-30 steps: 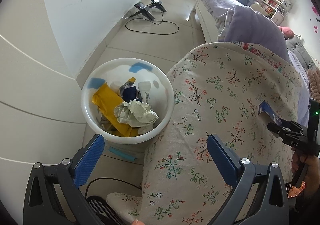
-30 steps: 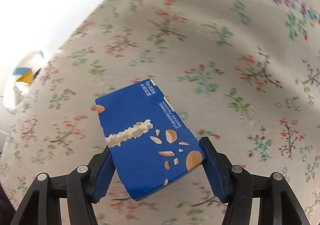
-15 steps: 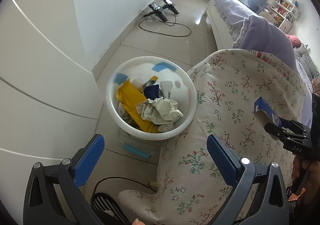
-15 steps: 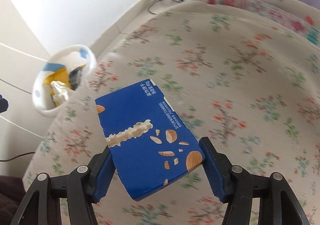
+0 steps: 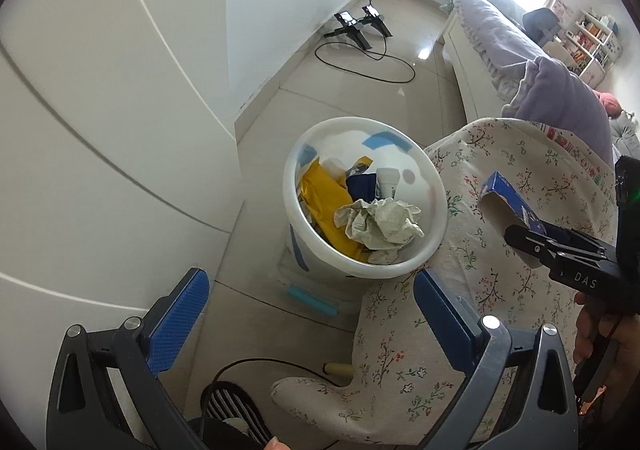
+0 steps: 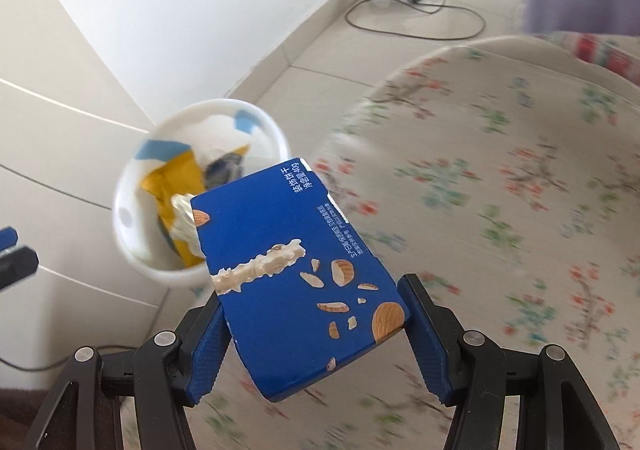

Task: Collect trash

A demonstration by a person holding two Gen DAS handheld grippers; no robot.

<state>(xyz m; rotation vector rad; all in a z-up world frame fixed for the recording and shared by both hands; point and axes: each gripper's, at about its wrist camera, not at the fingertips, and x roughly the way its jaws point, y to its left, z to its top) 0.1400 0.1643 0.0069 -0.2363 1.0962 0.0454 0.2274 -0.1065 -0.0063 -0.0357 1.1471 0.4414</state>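
Now right tongs [image 6: 316, 334] clenched on blue box [image 6: 296, 270], left tongs [image 5: 312, 326] released, beside bin [image 5: 360, 270].

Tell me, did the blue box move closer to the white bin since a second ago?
Yes. The right gripper, shut on the blue box, has carried it across the flowery cover toward the white bin, which it now overlaps in the right wrist view.

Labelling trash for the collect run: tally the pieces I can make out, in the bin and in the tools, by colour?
Blue: 2, the box in the right tool and a dark blue wrapper in the bin
Yellow: 1, a wrapper
White: 2, crumpled paper and a tube
Total: 5
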